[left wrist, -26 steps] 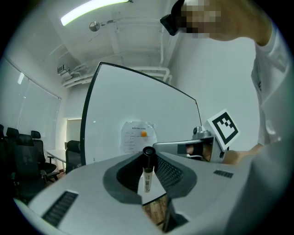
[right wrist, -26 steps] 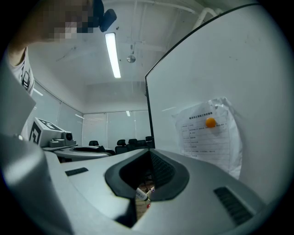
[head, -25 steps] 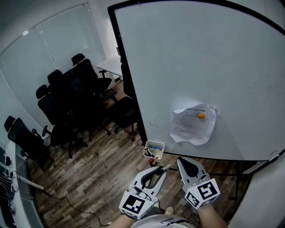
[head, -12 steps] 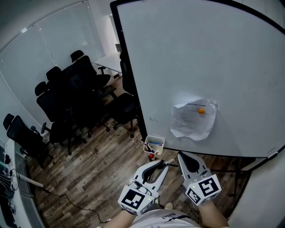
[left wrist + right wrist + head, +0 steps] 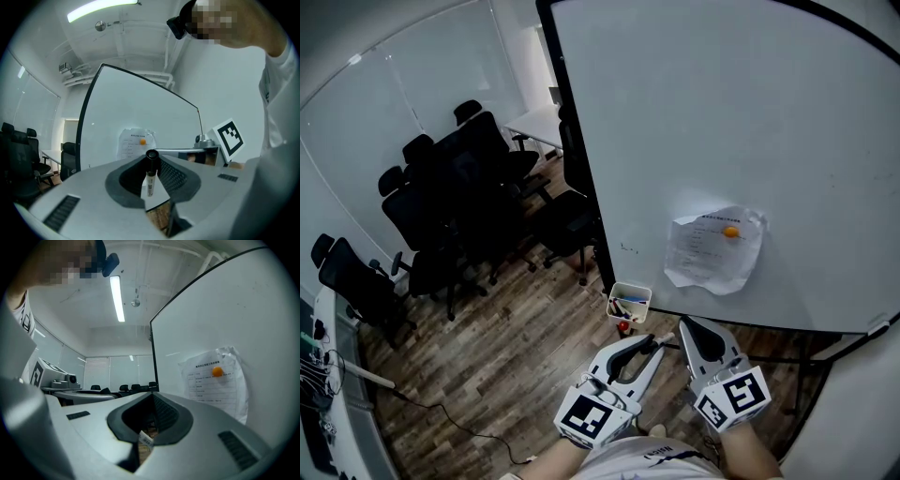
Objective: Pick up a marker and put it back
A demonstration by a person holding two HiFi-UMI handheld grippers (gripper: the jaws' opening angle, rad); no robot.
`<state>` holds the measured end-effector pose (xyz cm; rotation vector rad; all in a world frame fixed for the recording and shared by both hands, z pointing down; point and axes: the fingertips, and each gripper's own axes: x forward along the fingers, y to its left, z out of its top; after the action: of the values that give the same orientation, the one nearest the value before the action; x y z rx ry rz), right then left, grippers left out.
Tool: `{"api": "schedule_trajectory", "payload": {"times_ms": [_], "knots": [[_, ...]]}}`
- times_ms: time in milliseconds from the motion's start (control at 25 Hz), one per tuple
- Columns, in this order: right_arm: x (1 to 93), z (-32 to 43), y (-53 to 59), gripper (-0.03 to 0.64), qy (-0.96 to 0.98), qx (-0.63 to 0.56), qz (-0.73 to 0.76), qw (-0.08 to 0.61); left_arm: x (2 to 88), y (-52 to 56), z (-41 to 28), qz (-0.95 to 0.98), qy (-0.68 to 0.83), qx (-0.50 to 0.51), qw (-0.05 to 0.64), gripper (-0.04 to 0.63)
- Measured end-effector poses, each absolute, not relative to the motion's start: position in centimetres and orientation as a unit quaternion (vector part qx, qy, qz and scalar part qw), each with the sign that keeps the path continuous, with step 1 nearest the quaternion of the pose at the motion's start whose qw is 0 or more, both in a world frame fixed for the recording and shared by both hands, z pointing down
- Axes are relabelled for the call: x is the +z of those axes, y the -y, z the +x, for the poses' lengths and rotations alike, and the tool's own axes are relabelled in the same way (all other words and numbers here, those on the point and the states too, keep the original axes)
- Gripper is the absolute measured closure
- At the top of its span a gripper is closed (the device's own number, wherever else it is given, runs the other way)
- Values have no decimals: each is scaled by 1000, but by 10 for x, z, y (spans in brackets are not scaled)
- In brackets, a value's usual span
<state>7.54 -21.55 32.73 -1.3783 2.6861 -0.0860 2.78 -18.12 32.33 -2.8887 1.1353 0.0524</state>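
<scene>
Still: left gripper (image 5: pixel 652 342) stays clamped on marker (image 5: pixel 150 180), unmoved since a second ago; right gripper (image 5: pixel 685 326) closed, empty. Pickup done; return to marker holder (image 5: pixel 630 287) pending.

At bottom centre we hold the left gripper (image 5: pixel 643 350), a marker (image 5: pixel 657 340) in its jaws, beside the right gripper (image 5: pixel 688 329). Just above, a box (image 5: pixel 629 302) sits at the whiteboard's (image 5: pixel 722 112) corner; chairs (image 5: pixel 450 197) fill the left.
</scene>
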Motion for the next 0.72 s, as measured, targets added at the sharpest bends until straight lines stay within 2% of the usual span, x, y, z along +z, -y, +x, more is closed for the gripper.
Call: {"api": "schedule_trajectory", "payload": {"times_ms": [720], "knots": [[333, 68, 221, 606, -892, -35, -448, 56, 328, 191, 17, -921, -390, 21, 8, 514]]}}
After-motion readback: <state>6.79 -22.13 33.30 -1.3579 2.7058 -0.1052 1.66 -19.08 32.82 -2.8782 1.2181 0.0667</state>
